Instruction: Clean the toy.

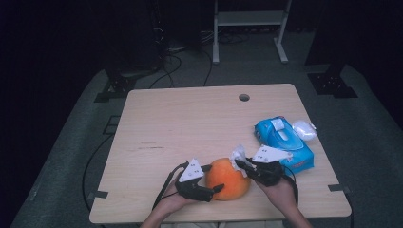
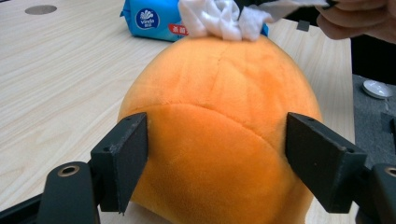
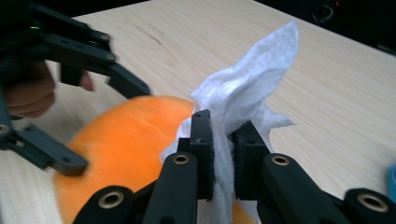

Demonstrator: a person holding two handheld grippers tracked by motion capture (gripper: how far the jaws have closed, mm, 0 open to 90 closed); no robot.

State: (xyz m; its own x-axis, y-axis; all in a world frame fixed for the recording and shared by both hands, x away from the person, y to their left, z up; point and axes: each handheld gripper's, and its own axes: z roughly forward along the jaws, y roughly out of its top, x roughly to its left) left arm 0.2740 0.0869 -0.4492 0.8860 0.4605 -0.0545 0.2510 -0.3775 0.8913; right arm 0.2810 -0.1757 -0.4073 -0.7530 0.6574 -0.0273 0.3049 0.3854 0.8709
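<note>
— Orange plush, round and soft: the stuffed fruit toy [image 1: 228, 179] sits near our front edge of the pale wooden counter [image 1: 190, 118]. We have the left gripper [image 2: 217, 154] spread around its sides, pads against the fur.

— Light and squashy; we grip at the widest part. Our right gripper [image 3: 223, 140] is pressed together on the white crumpled wipe [image 3: 243, 93], limp and tearable, touching the toy's top.

— Open room lies left and ahead; the blue wipes packet [image 1: 285, 140] crowds the right.
</note>
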